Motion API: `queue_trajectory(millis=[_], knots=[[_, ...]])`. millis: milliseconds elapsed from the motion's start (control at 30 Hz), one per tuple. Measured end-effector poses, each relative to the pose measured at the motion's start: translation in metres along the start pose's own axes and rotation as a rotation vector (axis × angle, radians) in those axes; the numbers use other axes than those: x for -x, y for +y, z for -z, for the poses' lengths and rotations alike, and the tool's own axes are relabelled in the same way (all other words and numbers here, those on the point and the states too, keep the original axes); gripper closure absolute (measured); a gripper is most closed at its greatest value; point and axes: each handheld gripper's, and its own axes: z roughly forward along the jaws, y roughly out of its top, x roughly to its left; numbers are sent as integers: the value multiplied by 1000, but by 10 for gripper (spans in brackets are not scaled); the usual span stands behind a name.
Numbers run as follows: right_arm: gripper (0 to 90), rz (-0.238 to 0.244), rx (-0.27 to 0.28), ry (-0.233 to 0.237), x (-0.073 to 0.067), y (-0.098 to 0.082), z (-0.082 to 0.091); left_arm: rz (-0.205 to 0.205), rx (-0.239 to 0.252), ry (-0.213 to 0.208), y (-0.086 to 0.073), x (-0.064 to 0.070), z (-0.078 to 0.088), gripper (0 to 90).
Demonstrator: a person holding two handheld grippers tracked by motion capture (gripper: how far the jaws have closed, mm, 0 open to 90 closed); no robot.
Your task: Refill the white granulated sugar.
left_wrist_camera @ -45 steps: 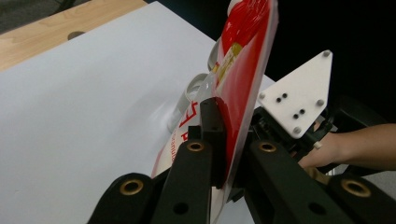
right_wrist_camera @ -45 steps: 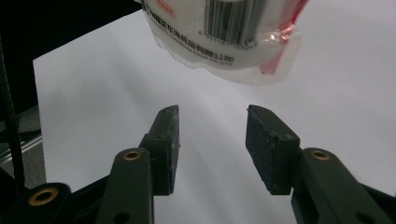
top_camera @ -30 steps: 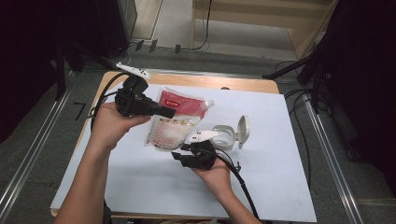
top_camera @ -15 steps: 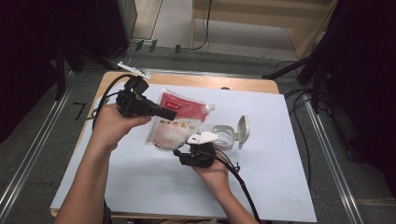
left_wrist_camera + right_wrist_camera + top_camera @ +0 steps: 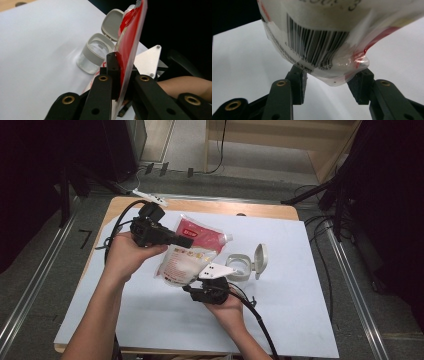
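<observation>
Pouch (image 5: 190, 251) is soft glossy plastic film, red at the top, white with print lower down, small spout nub at its 2 o'clock corner; it hangs off the table between the two grippers, just above the white sheet (image 5: 300, 320); left gripper (image 5: 186, 241) at 10 o'clock of table centre, jaws clamped hard on the pouch's red upper edge, and in the left gripper view the film (image 5: 130, 42) stands edge-on, thin and flat, pinched between the black pads; right gripper (image 5: 192, 287) sits below the pouch at its 6 o'clock, grey three-cornered plate on top; in the right gripper view the rounded, crinkled bottom corner with barcode (image 5: 317, 47) sags between the matte black rubber pads, jaws half apart and just been closing in, right pad touching the film corner, left pad with a gap, so no firm grip there; clear round jar (image 5: 239, 268) with grey rim and hinged grey lid flipped open stands at 3 o'clock of the pouch, close by, not touching; table is pale wood under the smooth white sheet; versus a second ago: pouch bottom has swung slightly toward the right gripper, jar unmoved.
</observation>
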Motion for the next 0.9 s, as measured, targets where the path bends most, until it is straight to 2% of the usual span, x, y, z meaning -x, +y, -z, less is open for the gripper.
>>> queue_trajectory(millis=[67,133,200,233,267,333,467,500,533,600,667,700,733,800,833,900], knots=[[567,-17,-6,24,-1,-1,2,-21,-32,16,-1,-2,-6,857],[578,-22,-3,31,-4,-1,5,-71,-69,50,-3,-4,-14,825],[579,-40,1,41,-4,-2,7,-75,-97,13,-4,-6,-21,809],[579,-47,4,44,-4,-3,9,-96,-109,13,-4,-5,-23,799],[581,-50,6,54,-4,-3,10,-121,-106,16,-4,-3,-25,801],[587,-57,0,60,-5,-3,11,-135,-110,9,-4,-1,-27,808],[587,-76,4,82,-5,-2,14,-173,-81,9,-5,-1,-29,819],[587,-87,4,93,-5,-1,14,-170,-76,0,-5,-2,-29,821],[589,-90,4,103,-6,-1,14,-142,-74,-3,-6,-3,-30,820],[590,-96,0,111,-7,-1,14,-182,-77,-15,-8,-4,-32,808],[589,-95,5,118,-9,0,13,-113,-94,-29,-8,-6,-35,796],[586,-101,4,127,-10,1,12,-104,-96,-28,-8,-8,-36,809],[579,-100,5,128,-11,2,12,-62,-97,-33,-7,-10,-36,820],[568,-90,5,115,-12,2,11,-38,-102,-49,-7,-12,-35,862],[563,-87,7,111,-13,2,11,-2,-94,-71,-7,-13,-35,879],[558,-84,10,106,-12,2,10,20,-91,-82,-7,-13,-35,900]])
